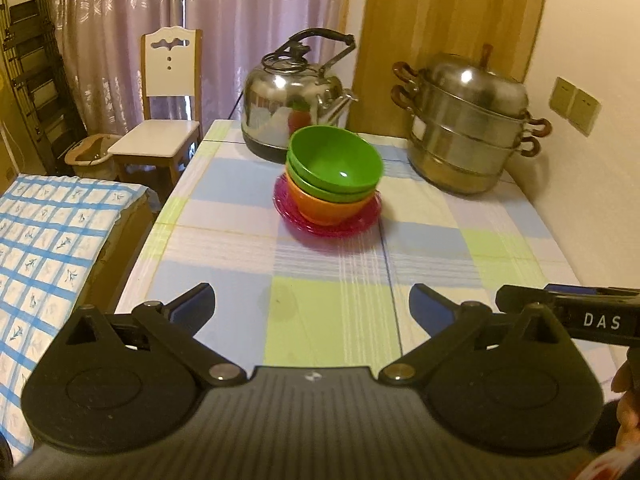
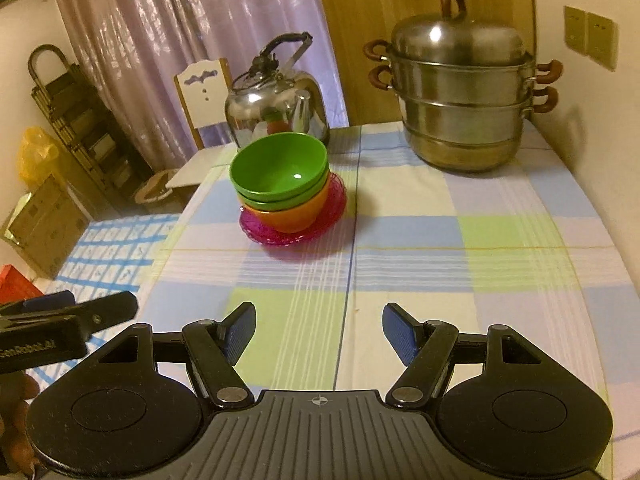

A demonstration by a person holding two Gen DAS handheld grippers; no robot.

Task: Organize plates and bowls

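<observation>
Two green bowls sit nested in an orange bowl, and the stack rests on a pink plate in the middle of the checked tablecloth. My left gripper hangs open well short of the stack, its blue pads wide apart with only cloth between them. My right gripper is also open and empty, back from the stack and to its right. Each gripper shows at the edge of the other's view.
A steel kettle stands just behind the stack. A tiered steel steamer pot is at the back right by the wall. A chair, a blue-checked cloth surface and a folded ladder lie left of the table.
</observation>
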